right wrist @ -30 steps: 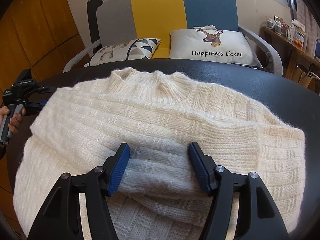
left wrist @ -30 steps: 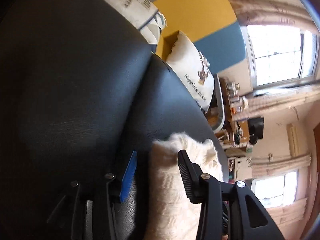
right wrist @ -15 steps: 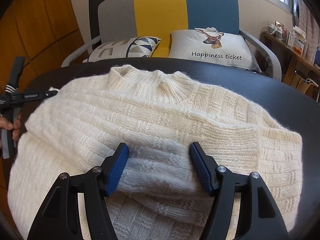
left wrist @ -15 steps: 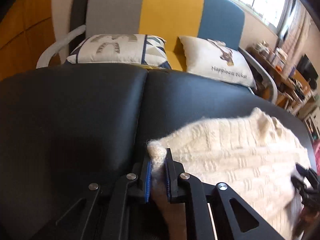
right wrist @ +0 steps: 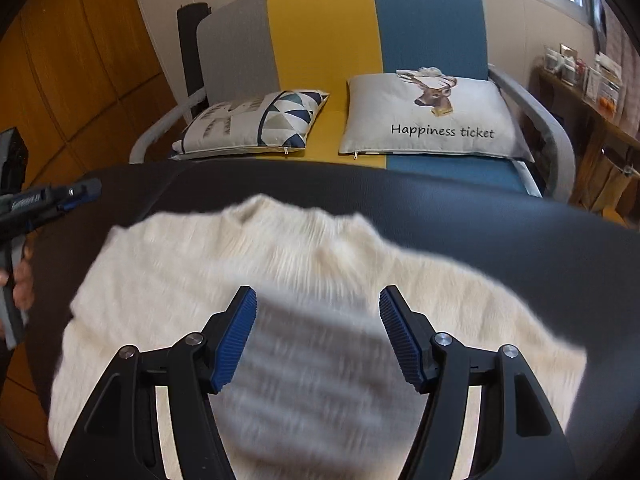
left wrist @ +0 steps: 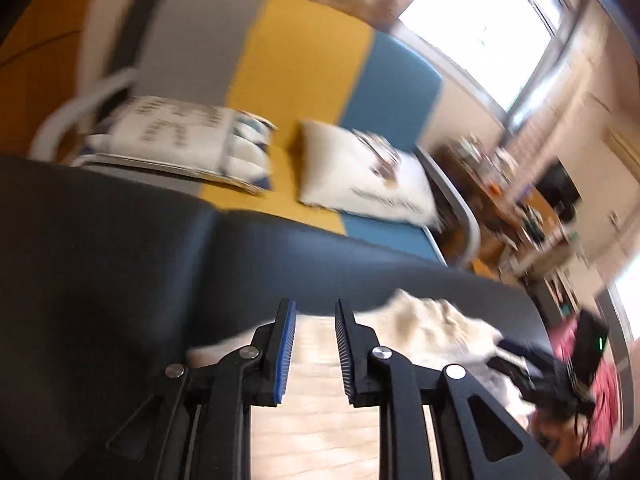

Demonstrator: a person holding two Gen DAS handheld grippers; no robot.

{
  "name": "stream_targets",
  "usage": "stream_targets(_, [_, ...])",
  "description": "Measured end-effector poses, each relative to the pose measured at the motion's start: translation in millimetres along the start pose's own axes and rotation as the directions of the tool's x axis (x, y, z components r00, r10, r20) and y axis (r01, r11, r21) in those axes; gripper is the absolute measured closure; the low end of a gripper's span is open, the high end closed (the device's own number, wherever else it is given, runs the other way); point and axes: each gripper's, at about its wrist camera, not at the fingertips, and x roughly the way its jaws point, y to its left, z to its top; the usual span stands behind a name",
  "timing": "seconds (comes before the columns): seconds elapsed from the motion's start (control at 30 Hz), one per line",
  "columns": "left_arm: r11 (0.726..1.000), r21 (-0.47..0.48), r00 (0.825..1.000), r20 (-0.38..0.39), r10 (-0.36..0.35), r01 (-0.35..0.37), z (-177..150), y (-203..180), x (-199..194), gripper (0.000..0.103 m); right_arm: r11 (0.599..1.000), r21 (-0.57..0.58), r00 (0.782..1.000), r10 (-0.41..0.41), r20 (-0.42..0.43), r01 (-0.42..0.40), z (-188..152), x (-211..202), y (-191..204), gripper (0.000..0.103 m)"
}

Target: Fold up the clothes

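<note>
Left gripper (left wrist: 315, 318) just let go of the sweater (right wrist: 304, 280) edge, jaws now slightly apart, empty. Right gripper (right wrist: 318, 312) wide open over it. Sweater's on black table (right wrist: 500, 216), bundled w/ sleeves tucked; more folds prob. left.

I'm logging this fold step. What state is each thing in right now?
Sweater: lying on the black table, blurred.
Left gripper: open, nothing gripped.
Right gripper: open wide above the sweater.
Deer pillow: propped on the sofa.
</note>
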Motion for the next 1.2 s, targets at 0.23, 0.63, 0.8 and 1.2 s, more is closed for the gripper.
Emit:
stream_targets(0.23, [0.998, 0.006, 0.98, -0.188, 0.063, -0.063, -20.6, -10.6, 77.7, 0.094, 0.998, 0.05, 0.99, 0.047, -0.132, -0.04, 14.8, 64.1, -7.9, 0.037])
stream_targets(0.63, [0.984, 0.165, 0.985, -0.165, -0.046, 0.073, -20.5, -54.2, 75.4, 0.092, 1.0, -0.023, 0.999, -0.022, -0.04, 0.021, 23.3, 41.2, -6.6, 0.053])
stream_targets(0.8, [0.962, 0.272, 0.96, -0.272, 0.059, 0.018, -21.0, -77.6, 124.8, 0.092, 0.967, -0.143, 0.969, -0.227, -0.094, 0.212, 23.3, 65.1, -1.2, 0.052])
stream_targets(1.2, [0.973, -0.153, 0.972, -0.13, -0.194, 0.174, -32.5, -1.2, 46.8, 0.084, 0.999, 0.033, 1.0, 0.0, 0.011, 0.0, 8.3, 13.5, -11.9, 0.043])
